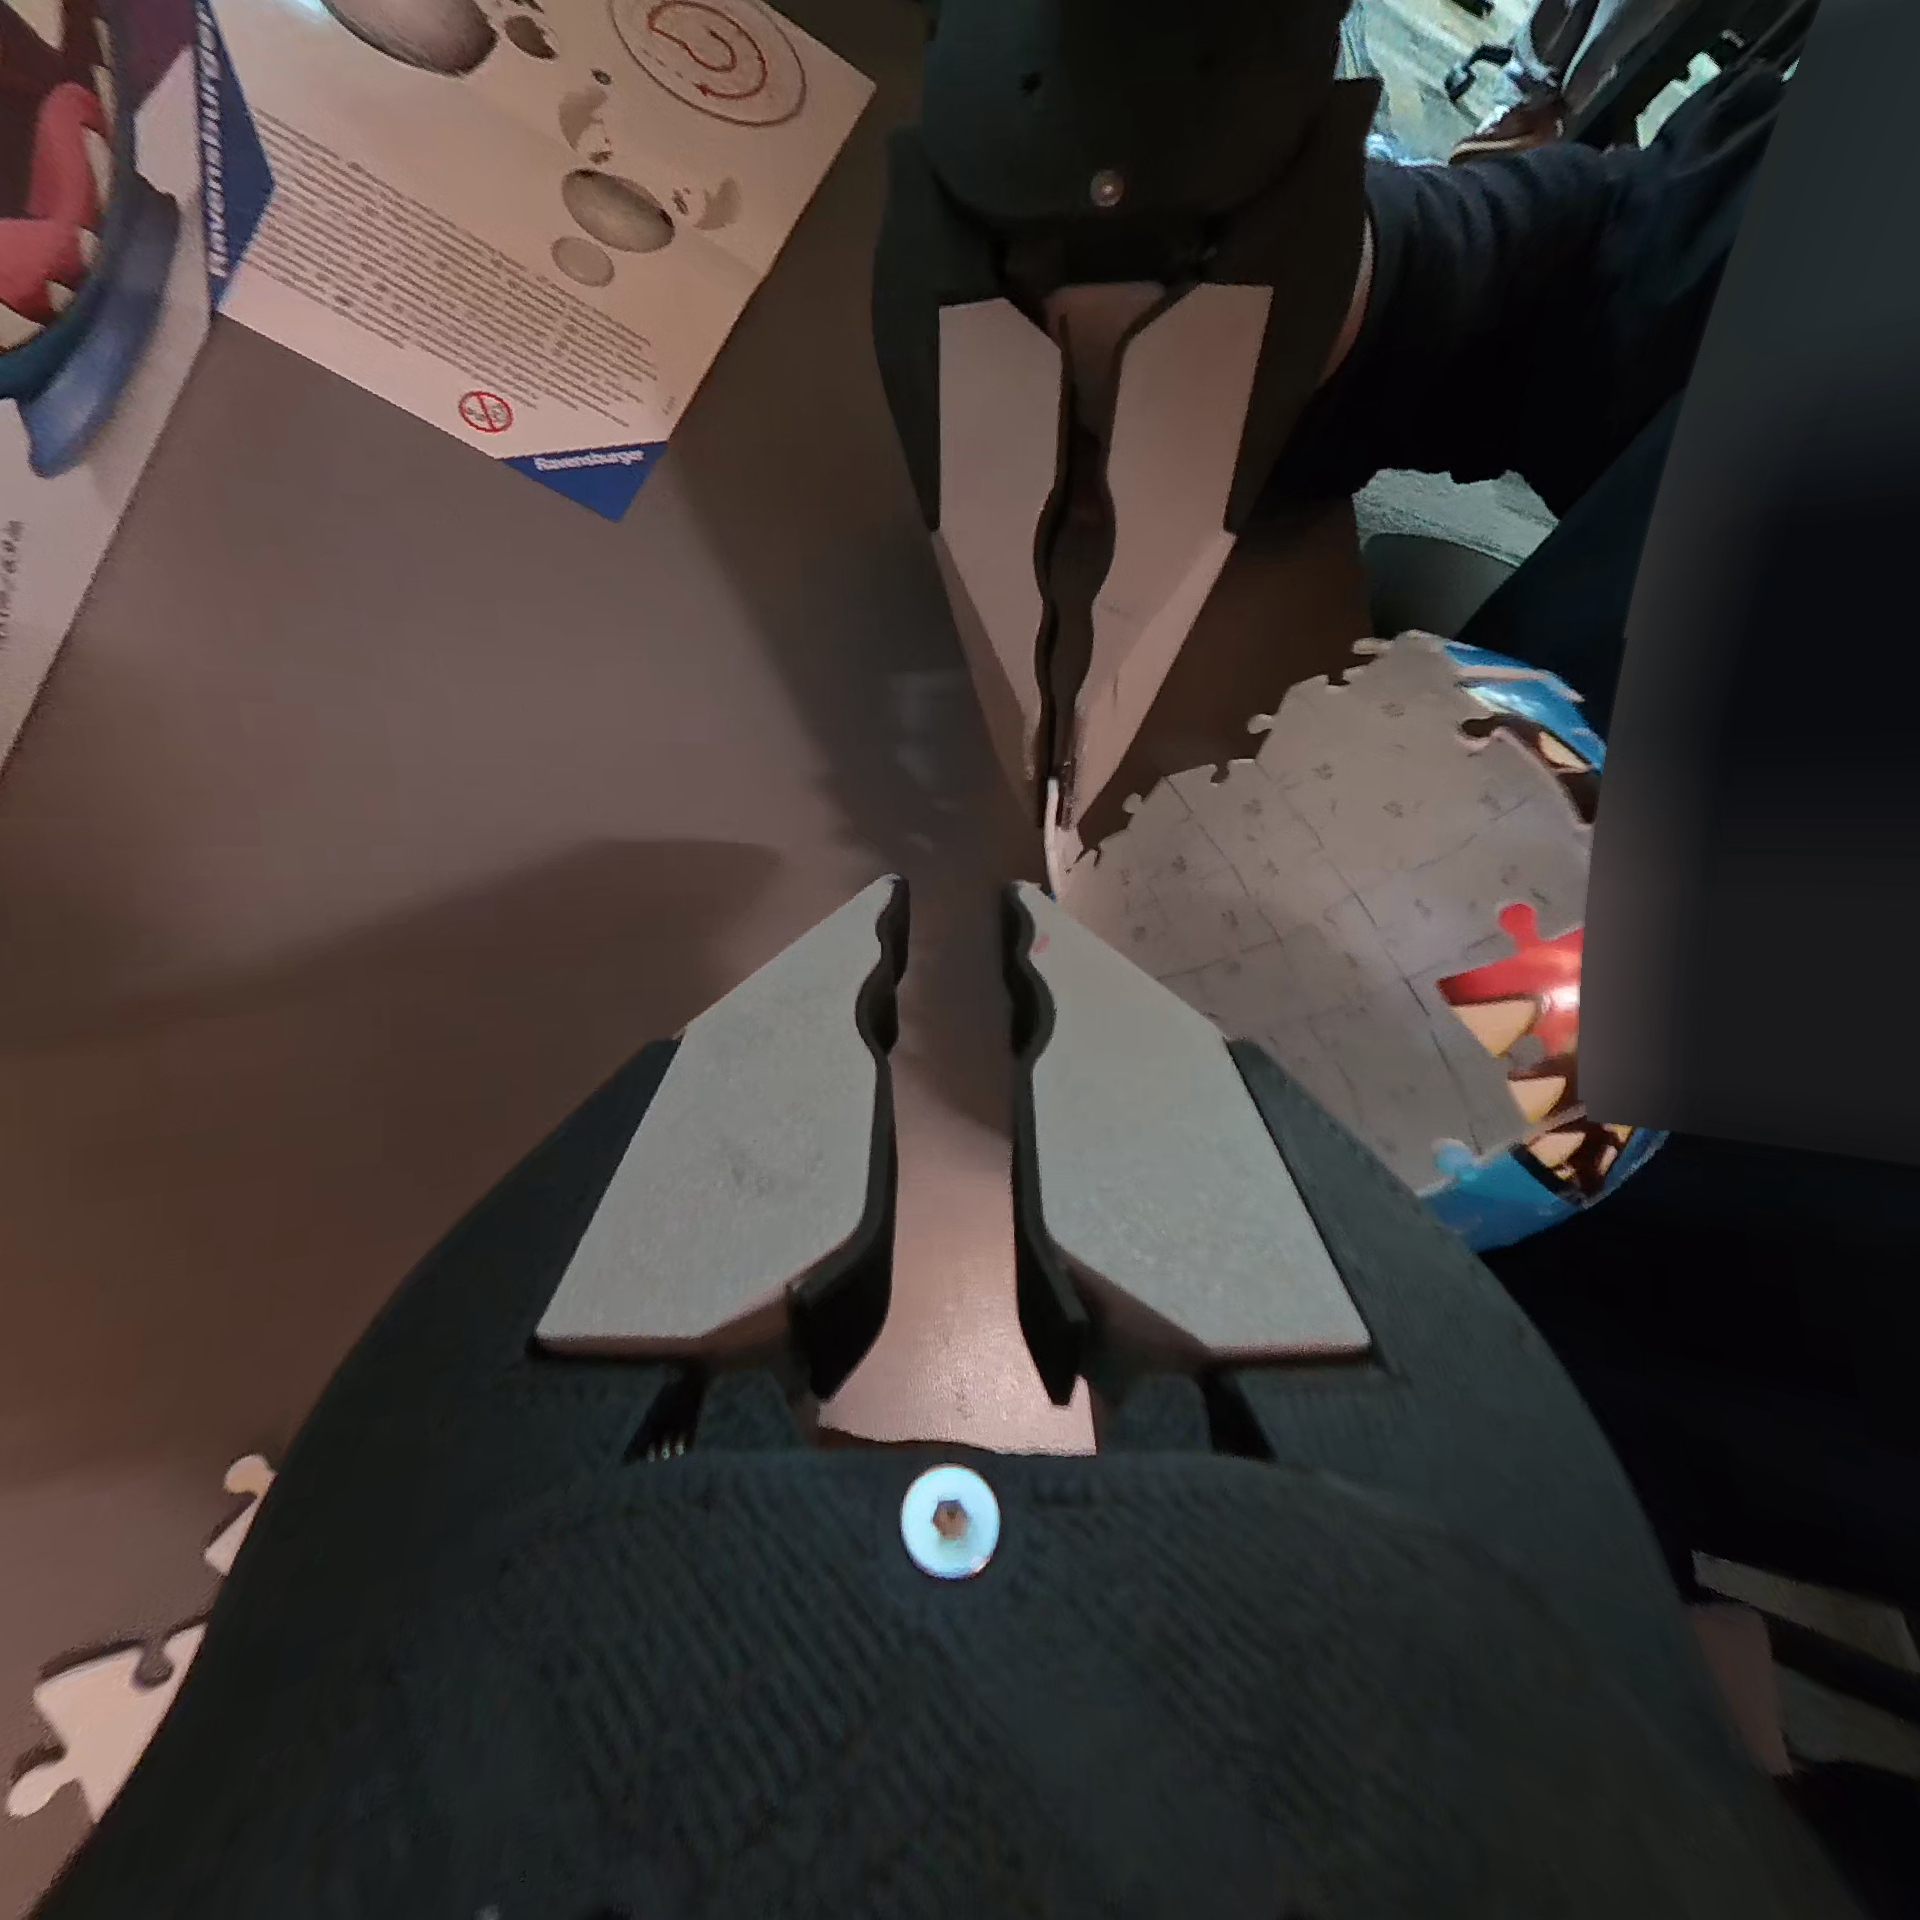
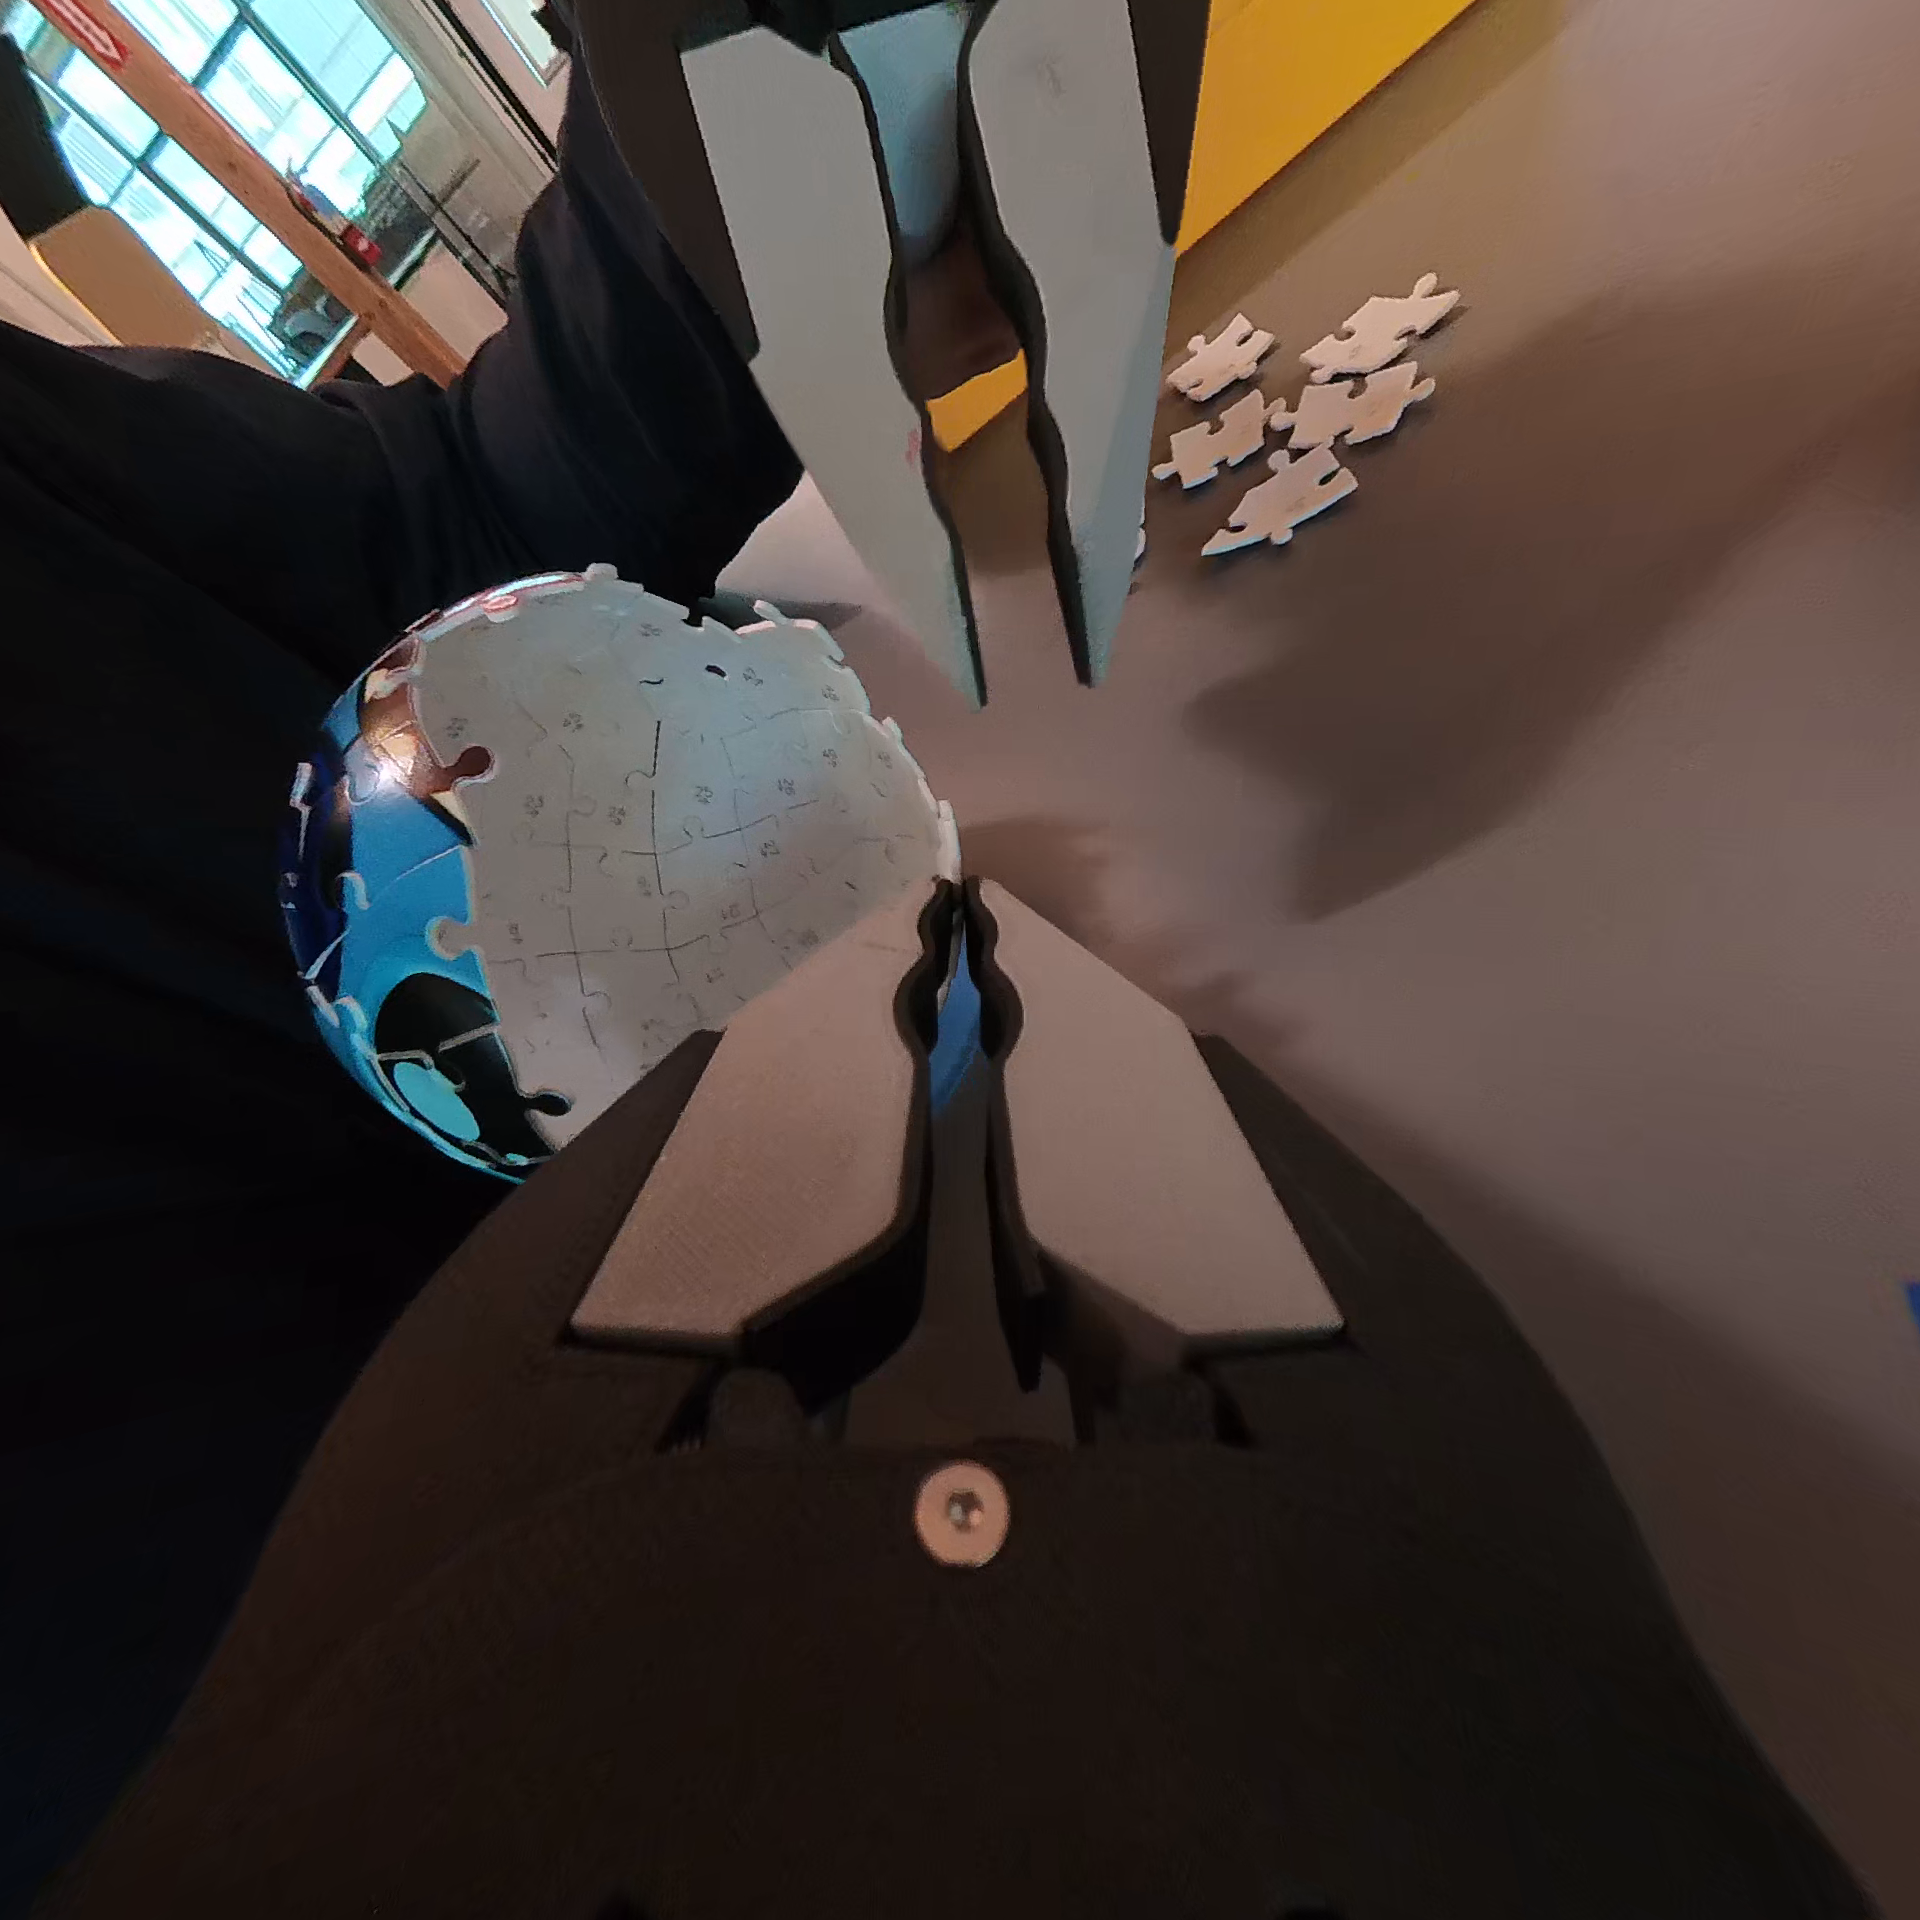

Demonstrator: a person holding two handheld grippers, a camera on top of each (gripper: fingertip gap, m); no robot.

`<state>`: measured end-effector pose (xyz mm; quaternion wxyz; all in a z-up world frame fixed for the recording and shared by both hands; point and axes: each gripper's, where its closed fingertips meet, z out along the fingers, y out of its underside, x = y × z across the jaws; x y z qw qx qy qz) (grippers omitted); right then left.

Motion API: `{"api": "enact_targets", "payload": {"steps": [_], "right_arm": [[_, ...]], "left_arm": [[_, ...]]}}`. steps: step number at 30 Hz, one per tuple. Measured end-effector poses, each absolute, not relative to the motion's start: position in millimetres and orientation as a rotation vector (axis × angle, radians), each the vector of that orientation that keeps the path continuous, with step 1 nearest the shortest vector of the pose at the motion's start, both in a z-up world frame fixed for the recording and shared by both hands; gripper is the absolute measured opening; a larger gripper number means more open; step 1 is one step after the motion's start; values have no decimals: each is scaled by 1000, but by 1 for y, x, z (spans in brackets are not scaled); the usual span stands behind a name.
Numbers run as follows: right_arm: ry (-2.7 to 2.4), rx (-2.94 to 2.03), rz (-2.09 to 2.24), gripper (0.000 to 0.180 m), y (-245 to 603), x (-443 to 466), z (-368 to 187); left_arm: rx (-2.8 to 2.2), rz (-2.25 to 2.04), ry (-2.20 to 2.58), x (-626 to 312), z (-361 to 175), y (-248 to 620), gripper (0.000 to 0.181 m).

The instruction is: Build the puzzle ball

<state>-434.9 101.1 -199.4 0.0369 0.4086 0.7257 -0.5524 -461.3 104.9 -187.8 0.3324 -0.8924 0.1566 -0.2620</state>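
Pinching the rim of the half-built blue-and-white puzzle ball with right gripper, steadying it; left gripper hovering near, jaws parted, empty.

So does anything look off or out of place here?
Nothing looks damaged. The puzzle ball is only a partial shell, open with its grey inside showing, and the right gripper pinches its rim. Loose pieces lie white side up on the table.
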Motion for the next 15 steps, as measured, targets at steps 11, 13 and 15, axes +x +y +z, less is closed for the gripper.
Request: {"api": "enact_targets", "payload": {"steps": [11,13,15], "right_arm": [[2240,1252,-1686,0,97,-435,-200],[2250,1250,-1677,0,96,-435,-201],[2259,1248,-1671,0,96,-435,-202]], "left_arm": [[-2332,-734,450,-450,-188,101,16],[-2343,-744,471,-446,-191,100,16],[-2353,-755,484,-442,-194,99,16]]}}
